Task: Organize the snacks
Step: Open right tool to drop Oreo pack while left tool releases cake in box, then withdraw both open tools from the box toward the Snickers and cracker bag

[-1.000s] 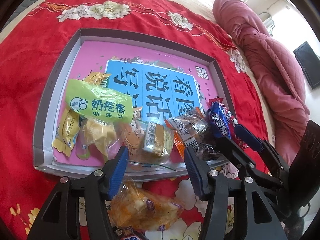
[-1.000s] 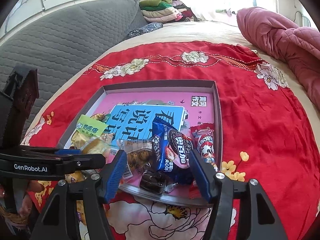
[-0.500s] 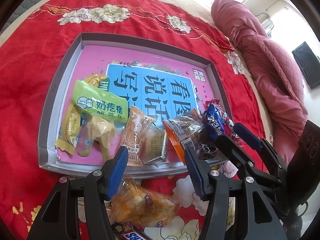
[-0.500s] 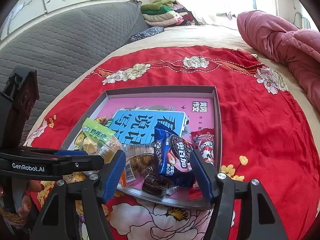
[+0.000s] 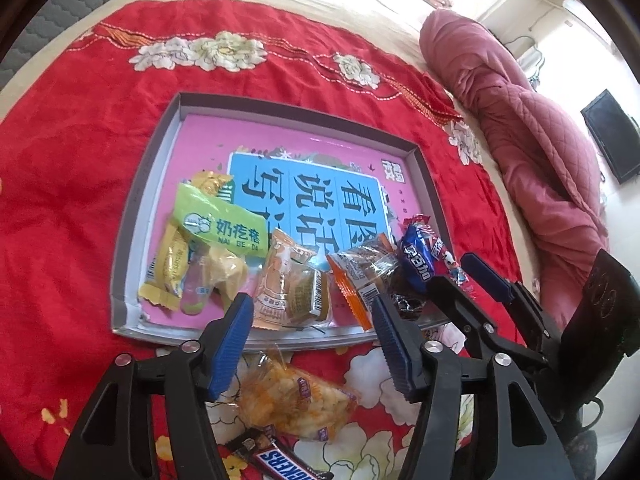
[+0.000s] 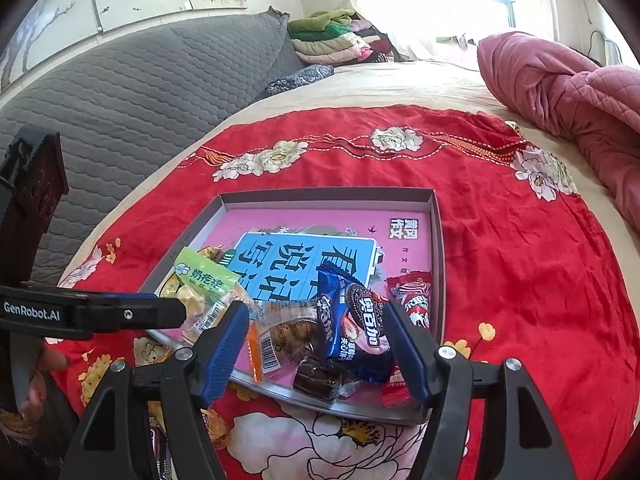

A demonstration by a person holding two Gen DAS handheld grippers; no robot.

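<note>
Left tongs (image 5: 314, 346) lifted off tray (image 5: 134, 216), jaws just widening, empty; chip bag (image 5: 296, 398) directly below, lengthwise across. Right tongs (image 6: 314, 354) half-open, empty.

Home bedroom: bed (image 6: 400, 84), quilt (image 6: 568, 92), folded clothes (image 6: 332, 40).

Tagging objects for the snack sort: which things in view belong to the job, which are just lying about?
Job:
- tray
- green milk-snack bag
- blue Oreo pack
- orange-edged clear packet
- crisp bag off the tray
- Snickers bar off the tray

Lying about:
- red floral cloth
- pink quilt
- folded clothes
</note>
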